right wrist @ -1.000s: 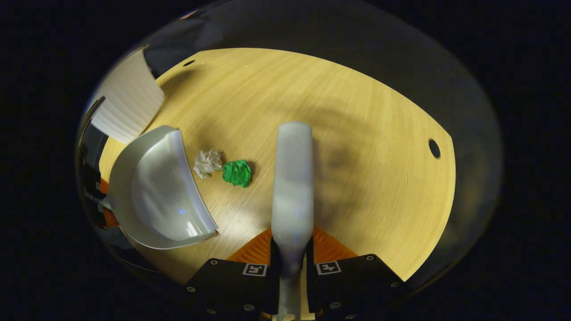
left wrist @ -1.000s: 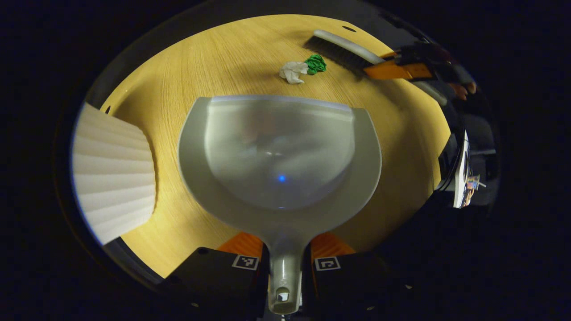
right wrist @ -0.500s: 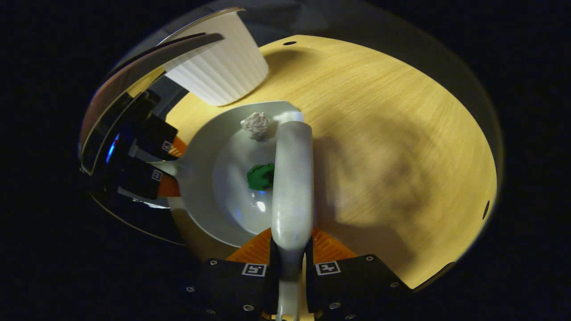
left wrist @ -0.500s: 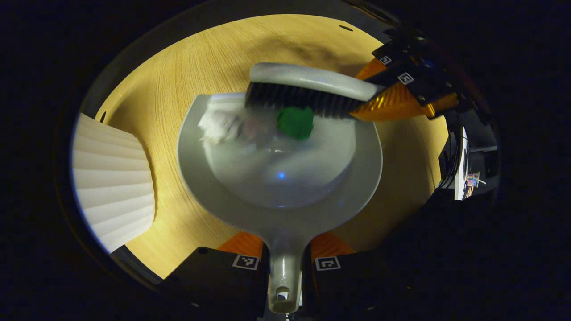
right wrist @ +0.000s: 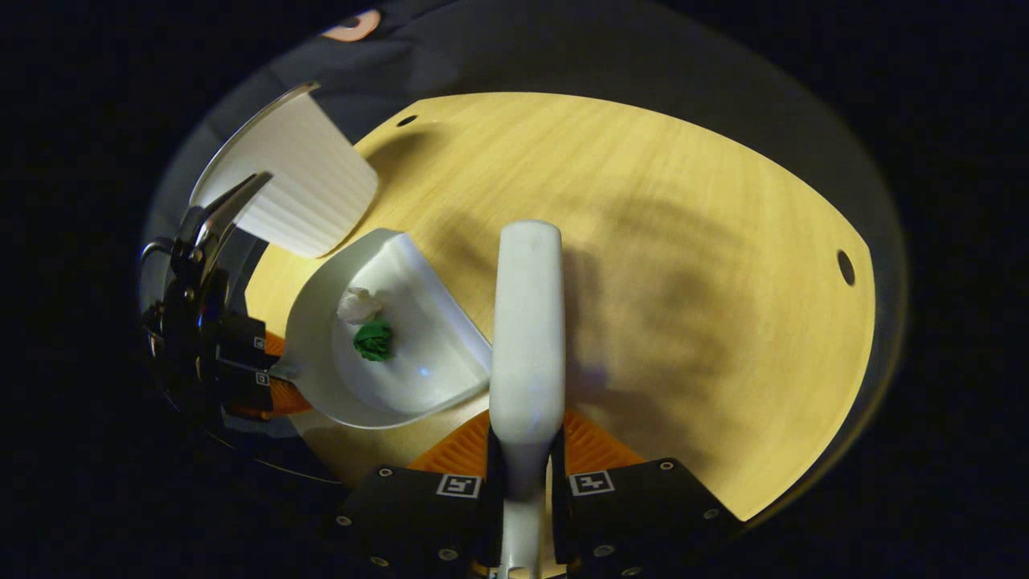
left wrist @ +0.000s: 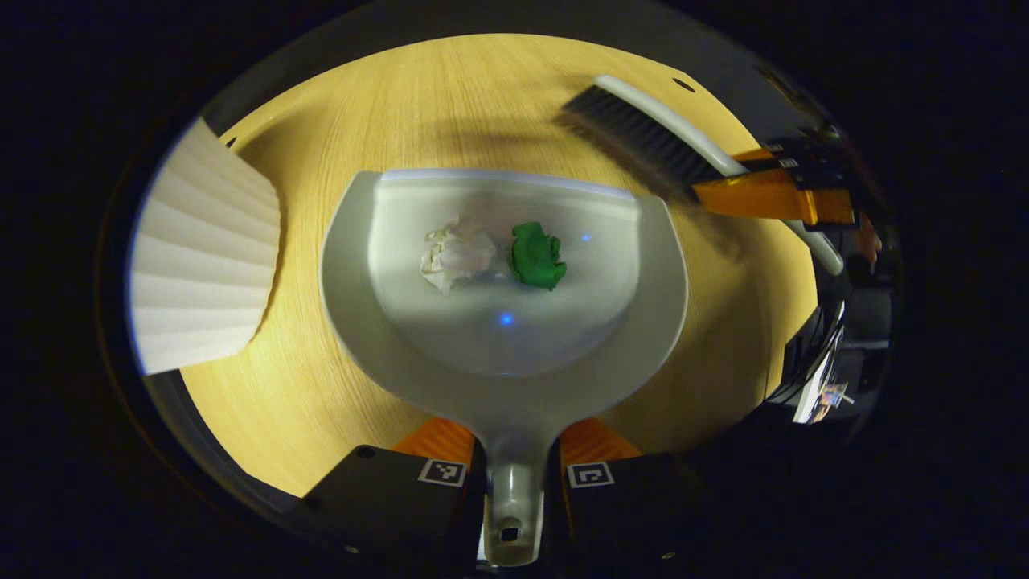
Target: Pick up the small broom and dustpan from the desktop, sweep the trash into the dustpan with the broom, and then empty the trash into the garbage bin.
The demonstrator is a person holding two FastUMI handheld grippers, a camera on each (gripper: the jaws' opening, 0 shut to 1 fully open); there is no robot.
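While clamped in the left hand-held gripper (left wrist: 514, 462), dustpan (left wrist: 643, 338) with trash (left wrist: 537, 254).

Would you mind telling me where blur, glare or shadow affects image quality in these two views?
Left gripper view: the dark bristles of the small white broom are motion-smeared, while the pale grey plastic dustpan stays sharp with a small blue glint. Right gripper view: broad soft shadows darken the light wooden desktop, and the ribbed white garbage bin looks bent by fisheye distortion.
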